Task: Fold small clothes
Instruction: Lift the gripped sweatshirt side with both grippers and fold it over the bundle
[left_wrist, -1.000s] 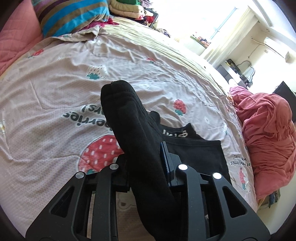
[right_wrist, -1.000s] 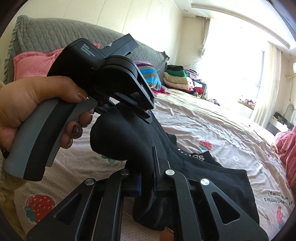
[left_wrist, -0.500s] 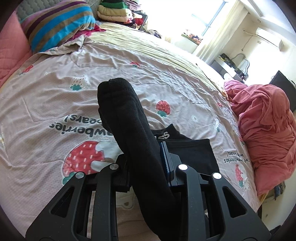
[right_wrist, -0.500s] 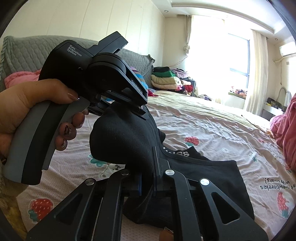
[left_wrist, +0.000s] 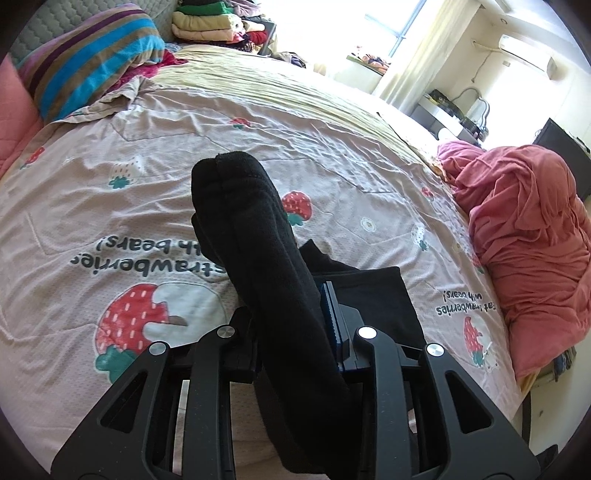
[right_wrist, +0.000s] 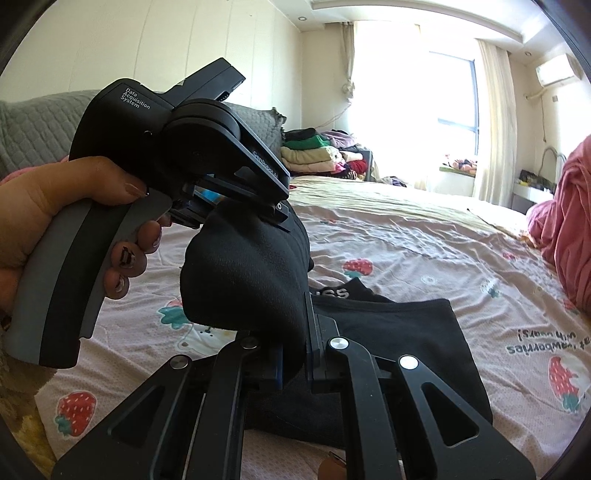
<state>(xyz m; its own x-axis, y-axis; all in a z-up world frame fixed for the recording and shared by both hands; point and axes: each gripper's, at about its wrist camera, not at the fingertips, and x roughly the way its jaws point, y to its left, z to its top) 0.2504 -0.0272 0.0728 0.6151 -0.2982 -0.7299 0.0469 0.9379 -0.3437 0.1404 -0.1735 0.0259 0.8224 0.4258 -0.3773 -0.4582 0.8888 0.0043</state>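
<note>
Black sock (left_wrist: 255, 236), strawberry-print pink bedsheet (left_wrist: 110, 206)

The left gripper (right_wrist: 236, 218) is black with a grey handle, silver screws and white "Data Acquisition System" lettering; the hand (right_wrist: 55, 221) has chipped dark nail polish.

Left gripper (left_wrist: 291, 328) tilted downward, jaws clamped on black fabric, right gripper (right_wrist: 295, 354) nearly level, jaws pinched shut on it, hand (right_wrist: 55, 218) around left handle
</note>
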